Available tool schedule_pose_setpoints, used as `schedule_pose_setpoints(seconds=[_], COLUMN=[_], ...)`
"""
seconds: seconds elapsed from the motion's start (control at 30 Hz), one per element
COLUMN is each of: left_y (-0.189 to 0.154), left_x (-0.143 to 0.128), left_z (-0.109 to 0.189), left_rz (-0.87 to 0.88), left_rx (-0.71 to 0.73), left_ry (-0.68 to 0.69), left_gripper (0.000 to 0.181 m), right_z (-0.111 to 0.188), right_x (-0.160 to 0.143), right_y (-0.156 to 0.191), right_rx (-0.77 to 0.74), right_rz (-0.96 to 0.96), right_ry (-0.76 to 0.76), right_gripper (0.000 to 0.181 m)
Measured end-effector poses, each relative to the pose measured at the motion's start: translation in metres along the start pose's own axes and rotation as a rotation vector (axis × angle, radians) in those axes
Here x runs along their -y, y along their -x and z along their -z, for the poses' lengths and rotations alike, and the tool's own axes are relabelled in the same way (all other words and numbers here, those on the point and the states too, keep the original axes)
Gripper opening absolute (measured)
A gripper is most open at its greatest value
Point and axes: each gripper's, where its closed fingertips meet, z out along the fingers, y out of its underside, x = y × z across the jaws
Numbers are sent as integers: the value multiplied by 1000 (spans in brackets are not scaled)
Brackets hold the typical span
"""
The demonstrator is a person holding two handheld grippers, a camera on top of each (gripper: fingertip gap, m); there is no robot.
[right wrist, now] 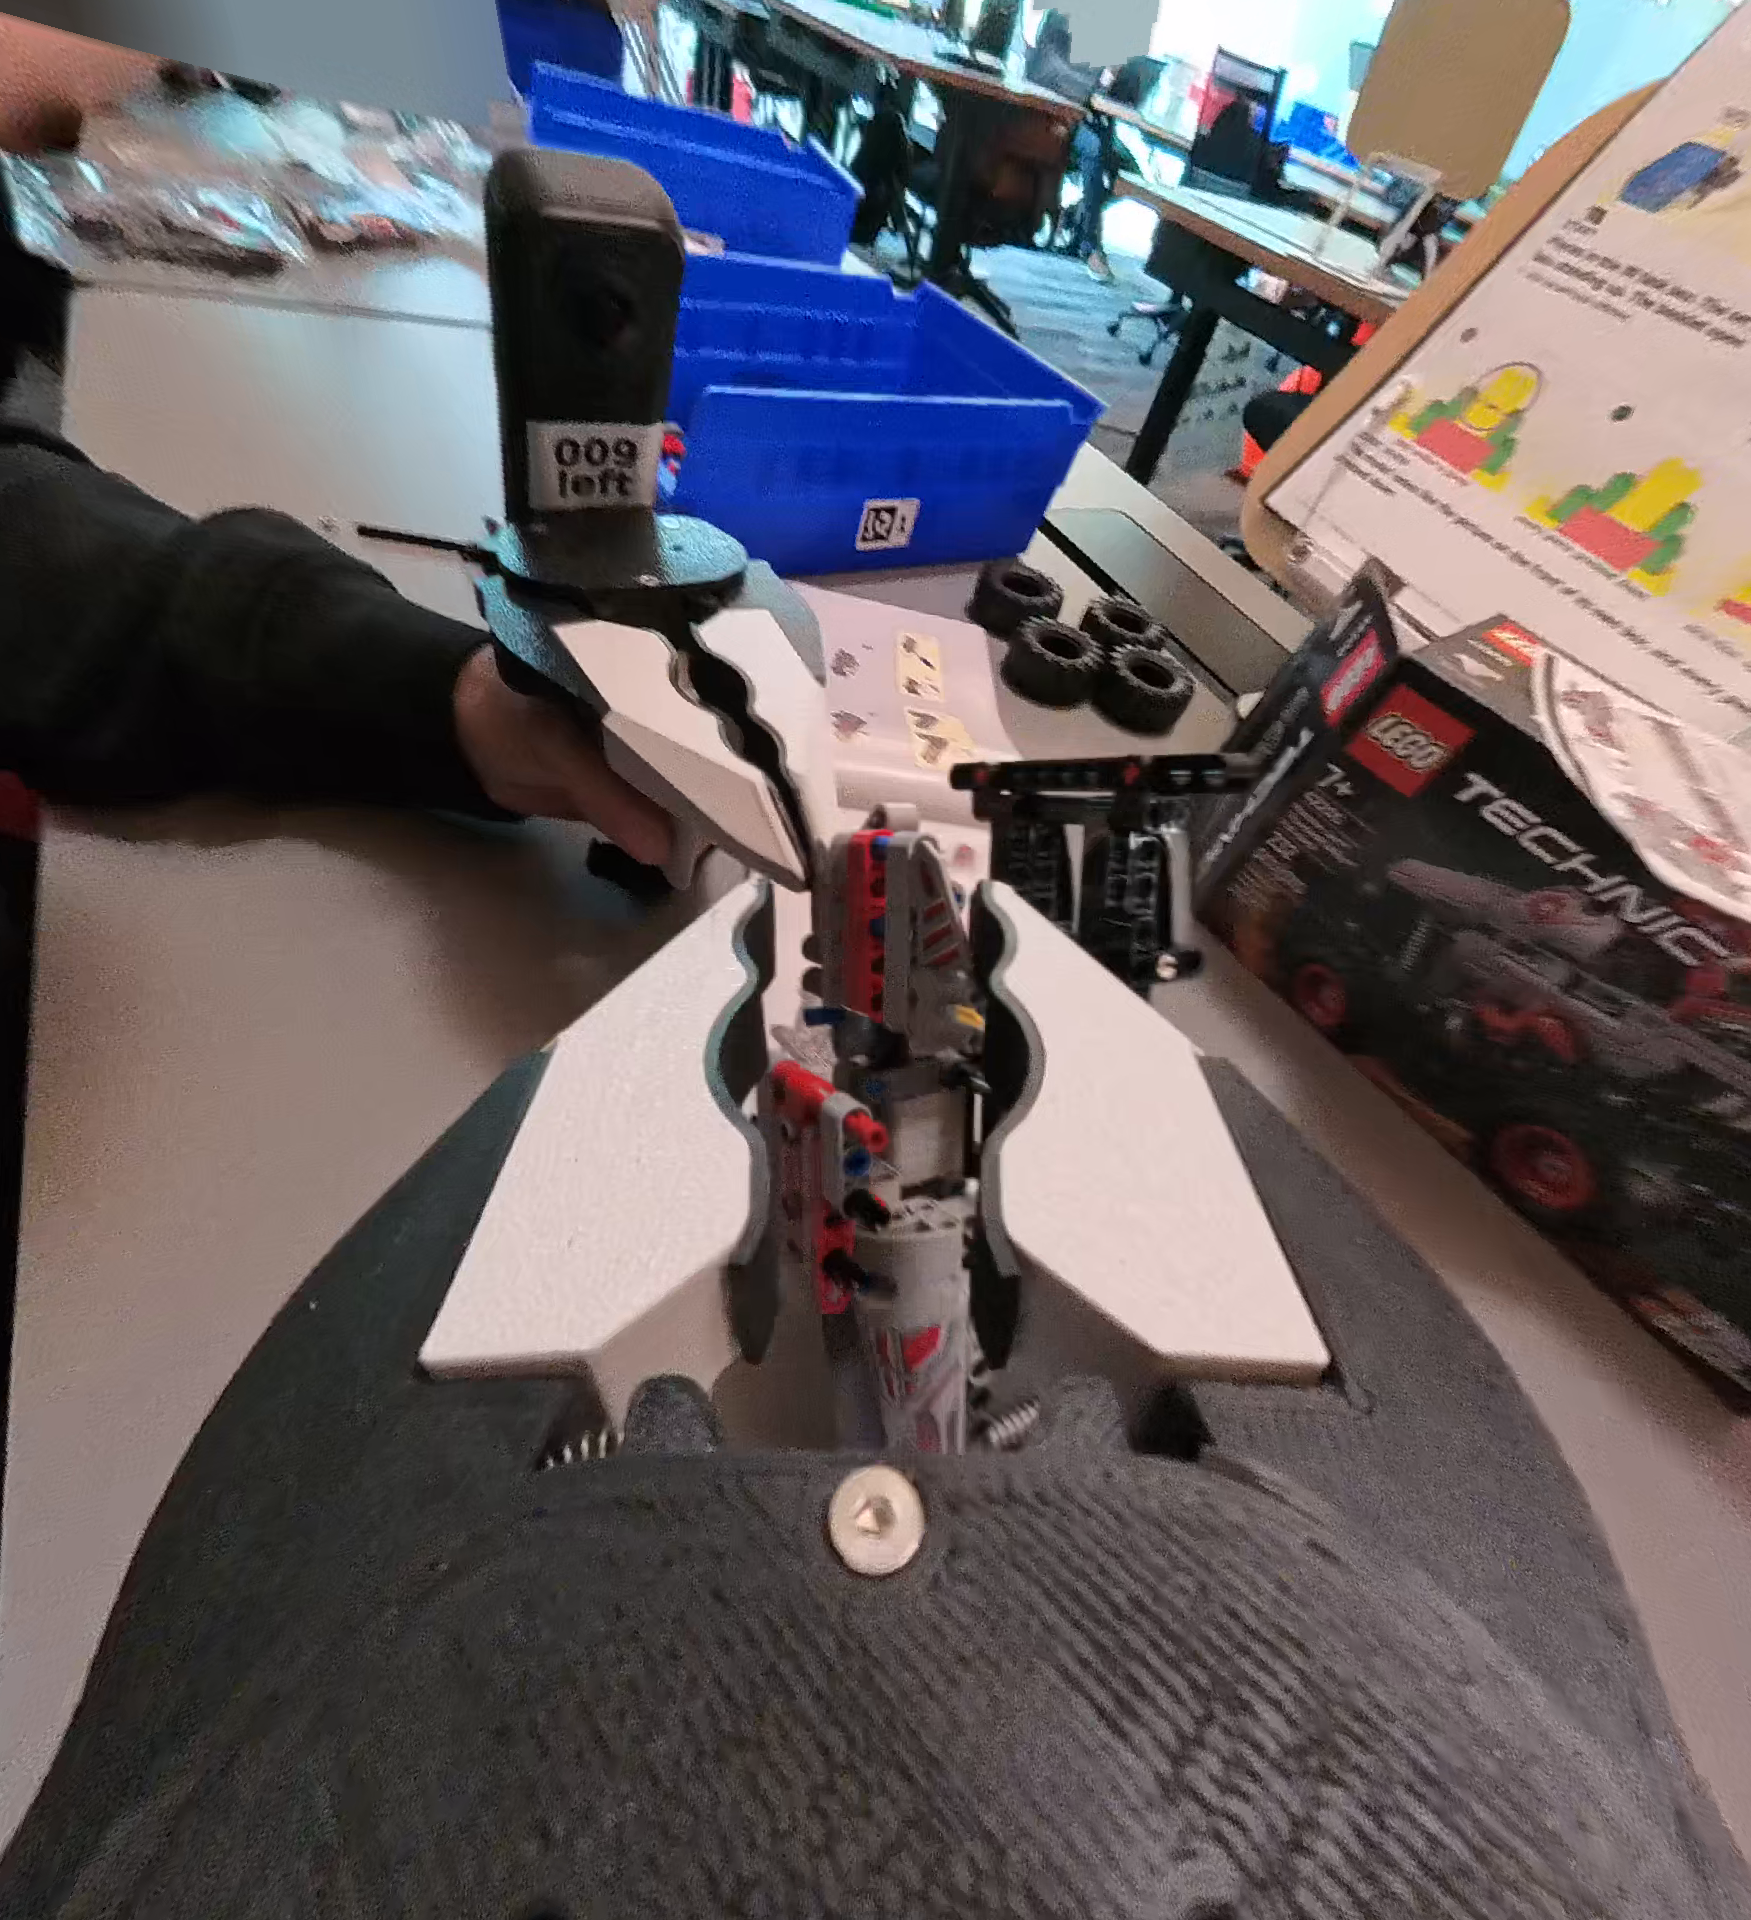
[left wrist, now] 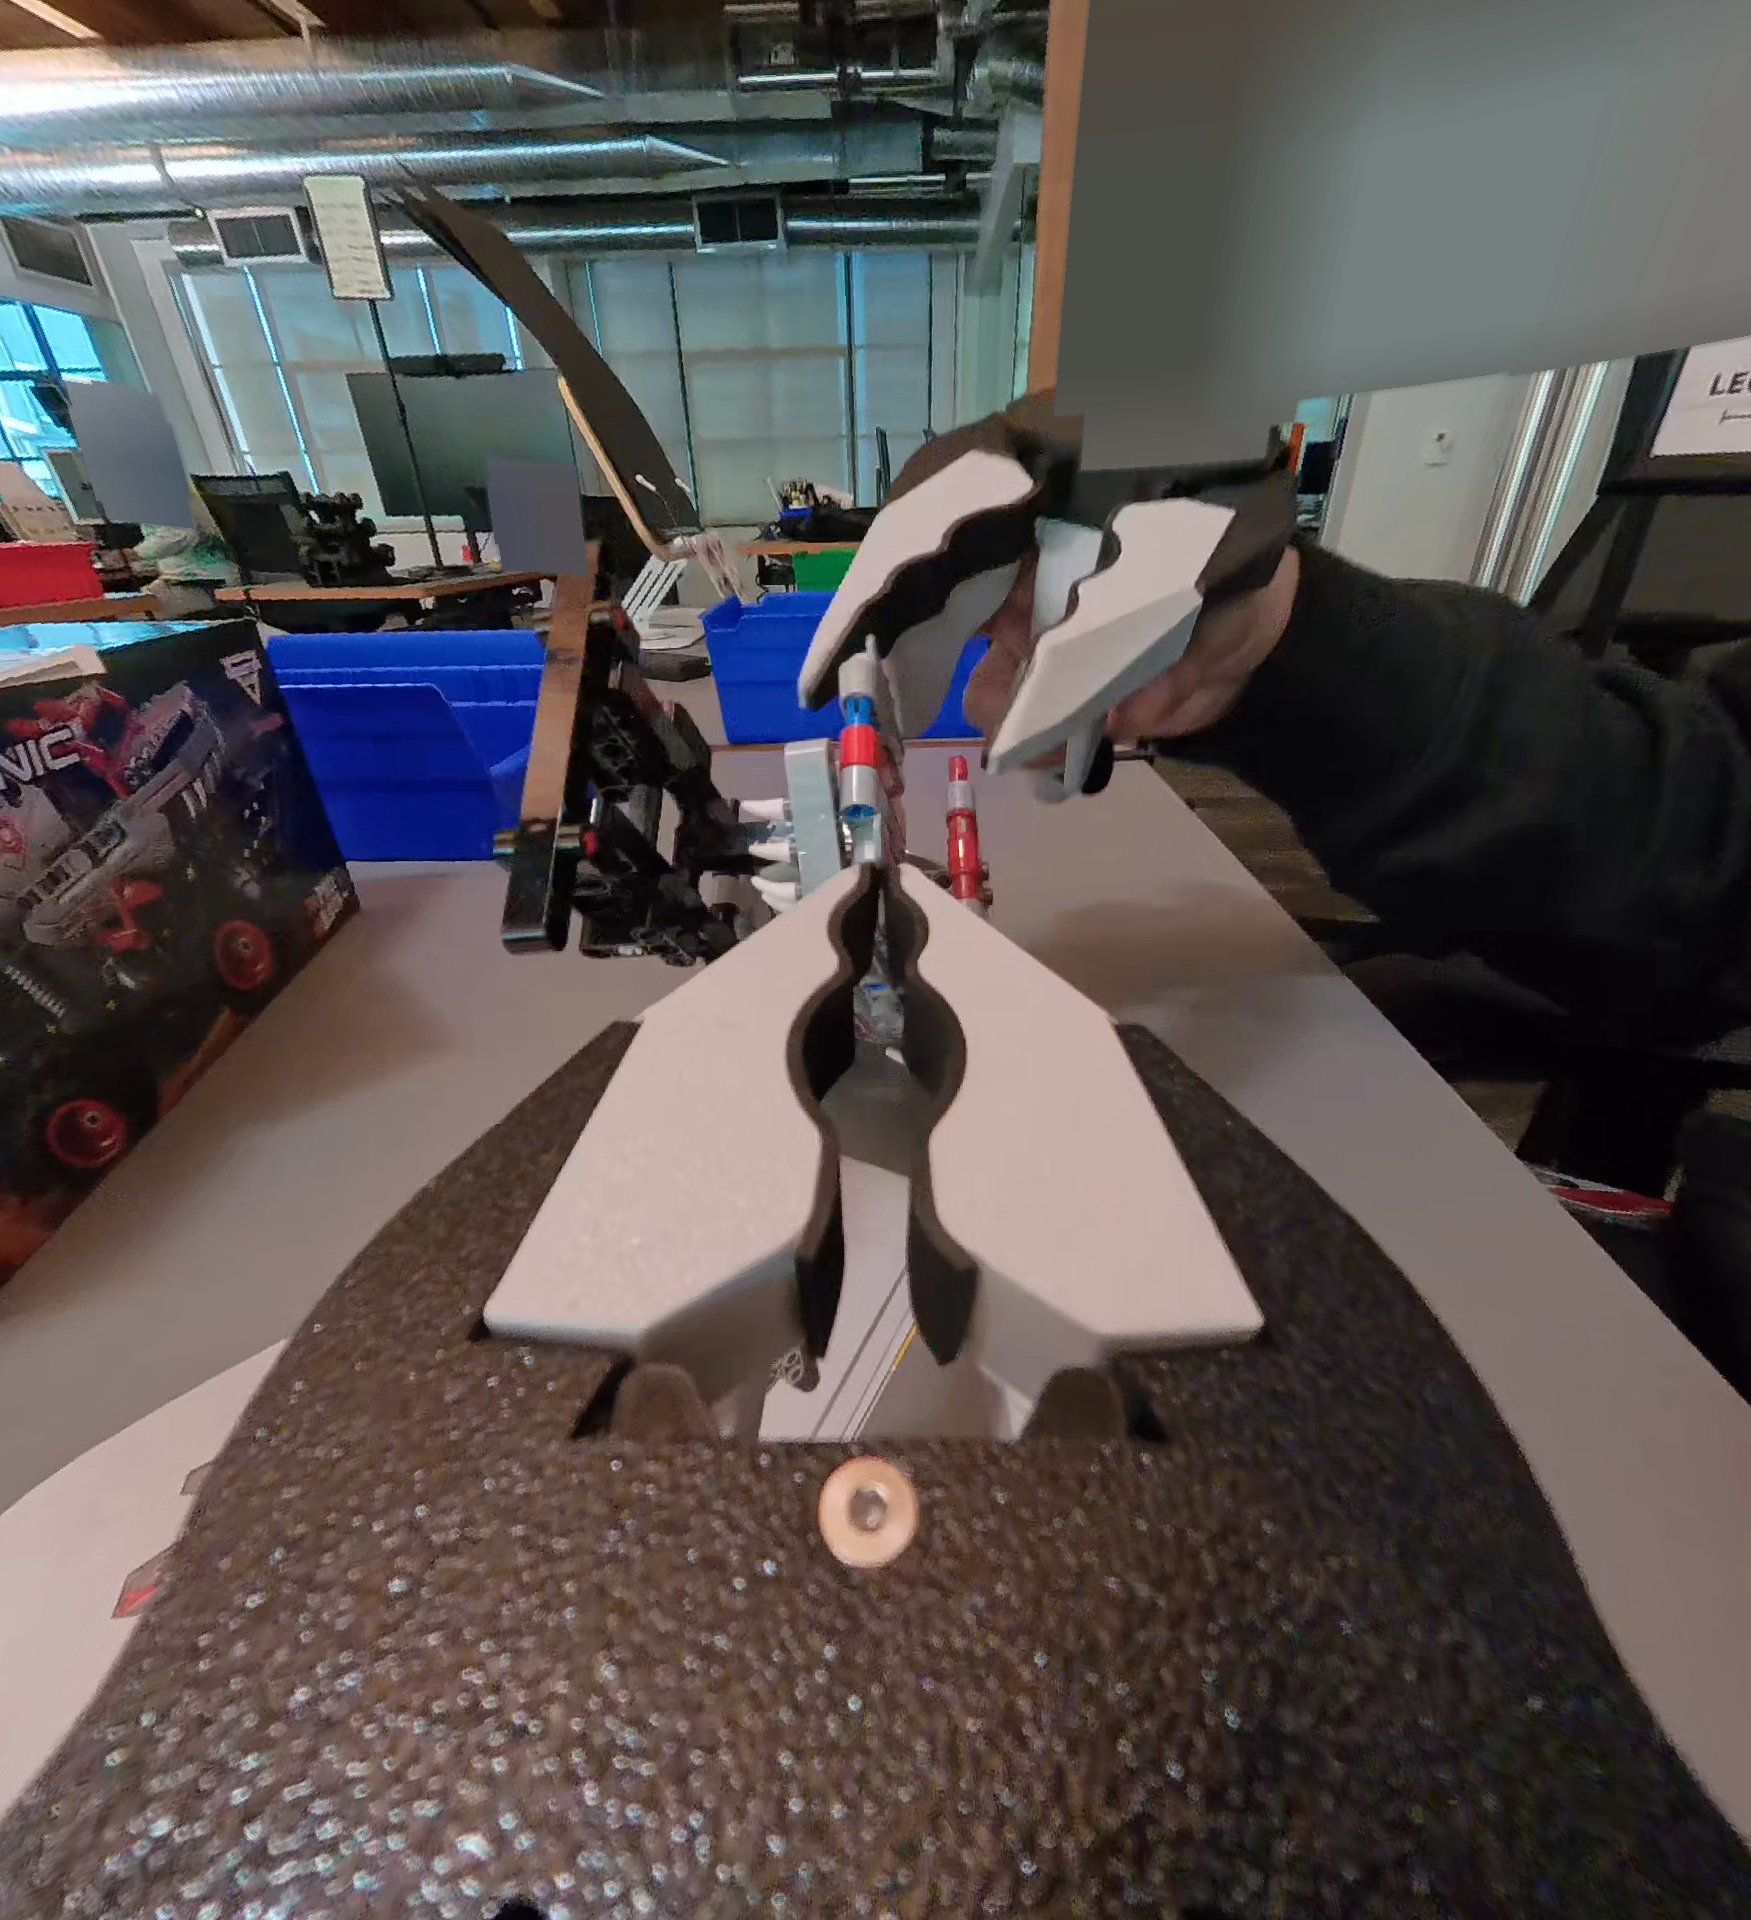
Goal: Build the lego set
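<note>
A grey, red and blue Lego assembly (left wrist: pixel 819 810) stands upright on the grey table (left wrist: pixel 435 1091). My left gripper (left wrist: pixel 881 888) is shut, its tips right at the assembly's near edge. Whether they pinch a thin part is hidden. In the right wrist view the left gripper (right wrist: pixel 793 868) comes in from the upper left and its shut tips touch the assembly (right wrist: pixel 892 935). My right gripper (right wrist: pixel 871 894) is open around the assembly, with space between its left pad and the bricks. In the left wrist view the right gripper (left wrist: pixel 912 722) hangs open over the assembly's top.
A black Lego frame (right wrist: pixel 1110 831) stands just behind the assembly, beside the set's box (right wrist: pixel 1525 935). Several black tyres (right wrist: pixel 1089 644) and a sticker sheet (right wrist: pixel 923 686) lie farther back. Blue bins (right wrist: pixel 850 436) line the table's far edge. A red pin piece (left wrist: pixel 962 831) stands beside the assembly. The tips of both grippers are at nearly the same place.
</note>
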Motion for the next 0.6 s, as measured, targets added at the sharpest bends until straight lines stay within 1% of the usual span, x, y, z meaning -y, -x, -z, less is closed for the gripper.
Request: schedule_pose_setpoints(seconds=[0.07, 0.27, 0.4, 0.5, 0.6], left_y=[-3, -6, -1, 4, 7], left_x=[-1, -4, -6, -11, -17], left_z=[0, -2, 1, 5, 8], left_rz=[-10, -23, 7, 28, 2], left_rx=[-14, -25, -7, 0, 9], left_ry=[5, 32, 51, 91, 138], left_gripper=[0, 0, 0, 0, 0], right_z=[6, -3, -10, -17, -23], right_x=[2, -5, -7, -9, -16], right_y=[-2, -4, -4, -5, -2], right_rx=[-11, 112, 200, 202, 194], right_rz=[36, 51, 18, -8, -5], right_ry=[19, 116, 166, 188, 217], right_gripper=[22, 11, 10, 9, 9])
